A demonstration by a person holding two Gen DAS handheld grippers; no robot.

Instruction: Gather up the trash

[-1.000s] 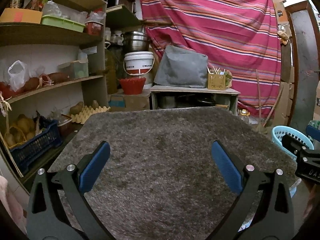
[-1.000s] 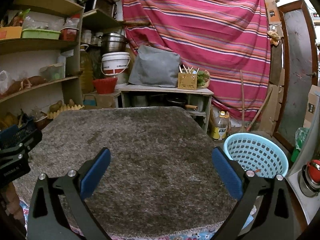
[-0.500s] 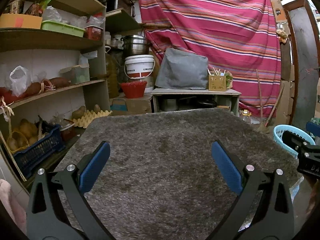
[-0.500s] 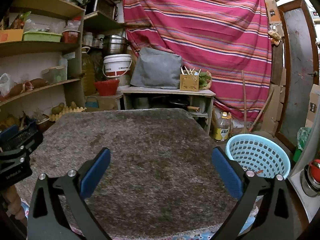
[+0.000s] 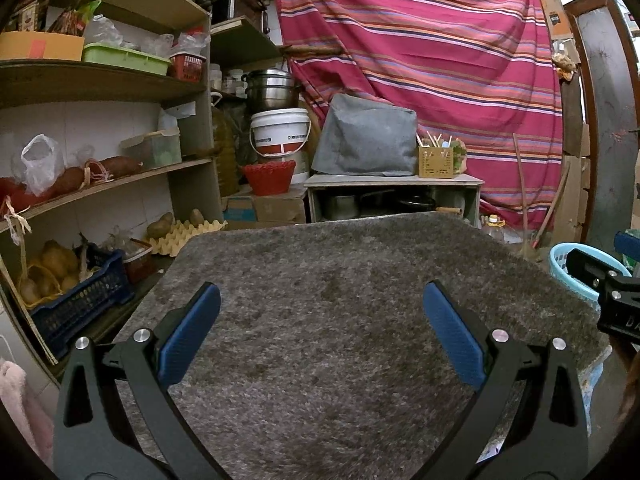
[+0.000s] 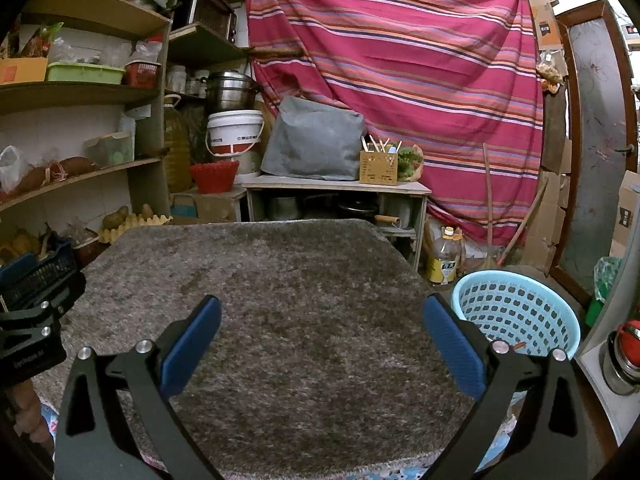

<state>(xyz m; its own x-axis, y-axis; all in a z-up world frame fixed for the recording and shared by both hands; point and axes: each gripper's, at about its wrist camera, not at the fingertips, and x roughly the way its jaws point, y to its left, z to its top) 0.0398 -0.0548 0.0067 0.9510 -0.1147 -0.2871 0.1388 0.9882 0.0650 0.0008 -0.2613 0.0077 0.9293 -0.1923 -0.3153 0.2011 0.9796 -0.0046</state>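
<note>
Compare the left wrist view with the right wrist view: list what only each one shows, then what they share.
Only the left wrist view: the open left claw from behind, and the blue crate of potatoes in full.

Only the right wrist view: the open right claw from behind, the inside of the light blue basket, the yellow-labelled oil bottle and a red-topped steel flask.

Both: the grey shaggy rug, striped curtain, white bucket and red basket.

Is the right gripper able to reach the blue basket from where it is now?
Probably yes. The right gripper is open and empty, and the blue basket stands just beyond its right finger, beside the grey rug, with nothing visible between them.
</note>
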